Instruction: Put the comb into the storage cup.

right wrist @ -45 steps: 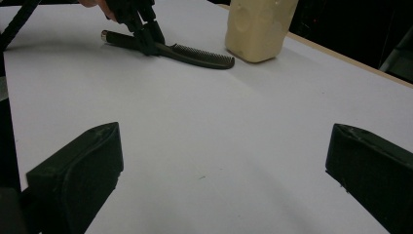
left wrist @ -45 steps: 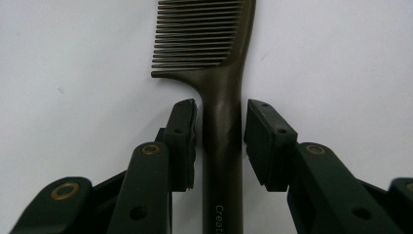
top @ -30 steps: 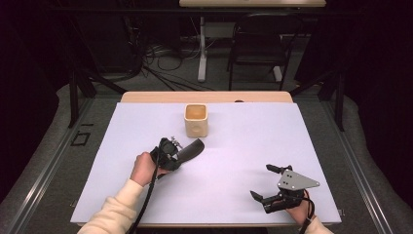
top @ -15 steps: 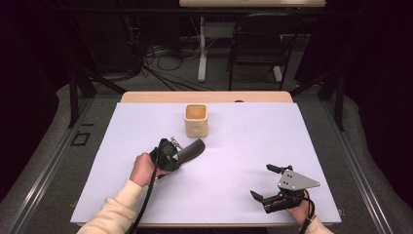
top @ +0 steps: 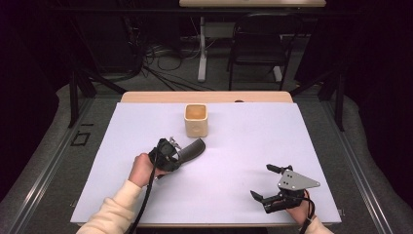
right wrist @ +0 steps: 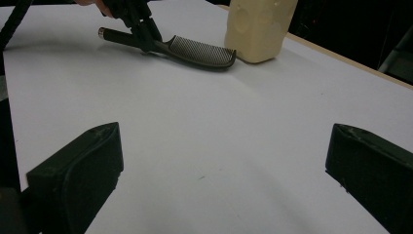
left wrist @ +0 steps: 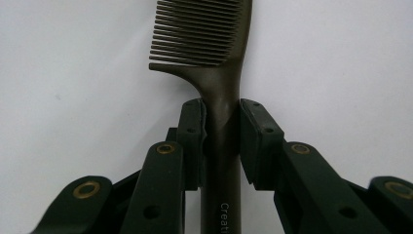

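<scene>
Left gripper view is showing the left gripper [left wrist: 221, 131] clamping the comb [left wrist: 214, 58] by its handle, just near the cup [top: 196, 120]. Looks light, stiff, slick; the handle's giving the best grip. Right gripper [top: 272, 183] is sitting wide apart.

Count on table [top: 243, 146]: one dark comb [top: 192, 148], one cream square cup [top: 196, 120]. Grippers: two, left gripper [top: 170, 155] and right gripper [top: 265, 183]. Behind the table: one chair [top: 258, 44], one desk leg [top: 201, 48].
</scene>
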`<state>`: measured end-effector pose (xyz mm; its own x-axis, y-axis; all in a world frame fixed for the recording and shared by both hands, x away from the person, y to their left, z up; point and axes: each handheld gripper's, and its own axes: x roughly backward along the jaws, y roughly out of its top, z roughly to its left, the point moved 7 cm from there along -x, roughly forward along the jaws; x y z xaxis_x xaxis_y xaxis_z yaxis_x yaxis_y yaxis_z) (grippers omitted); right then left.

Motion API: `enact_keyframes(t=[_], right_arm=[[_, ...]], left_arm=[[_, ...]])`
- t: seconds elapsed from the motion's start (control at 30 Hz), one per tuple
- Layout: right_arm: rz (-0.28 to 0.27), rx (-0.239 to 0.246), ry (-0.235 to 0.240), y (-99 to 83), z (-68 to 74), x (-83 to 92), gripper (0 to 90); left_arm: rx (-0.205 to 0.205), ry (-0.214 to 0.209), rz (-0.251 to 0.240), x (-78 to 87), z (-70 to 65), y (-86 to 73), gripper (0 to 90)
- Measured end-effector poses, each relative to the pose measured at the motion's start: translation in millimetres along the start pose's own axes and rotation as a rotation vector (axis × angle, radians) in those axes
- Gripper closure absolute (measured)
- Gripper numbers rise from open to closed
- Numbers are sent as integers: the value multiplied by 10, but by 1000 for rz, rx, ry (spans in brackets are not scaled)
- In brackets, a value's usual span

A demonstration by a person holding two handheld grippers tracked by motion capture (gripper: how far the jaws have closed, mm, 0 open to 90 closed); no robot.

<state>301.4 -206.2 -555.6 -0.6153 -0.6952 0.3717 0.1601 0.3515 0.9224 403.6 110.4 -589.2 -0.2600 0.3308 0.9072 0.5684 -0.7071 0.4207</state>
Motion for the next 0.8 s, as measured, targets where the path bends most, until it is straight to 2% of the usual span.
enact_keyframes(t=[0.47, 0.8], right_arm=[[0, 1, 0, 0, -1, 2, 0], [-10, -3, -5, 12, -4, 1, 0]], left_arm=[[-6, -18, -52, 73, -31, -5, 724], [-3, -28, -130, 186, -51, -4, 724]])
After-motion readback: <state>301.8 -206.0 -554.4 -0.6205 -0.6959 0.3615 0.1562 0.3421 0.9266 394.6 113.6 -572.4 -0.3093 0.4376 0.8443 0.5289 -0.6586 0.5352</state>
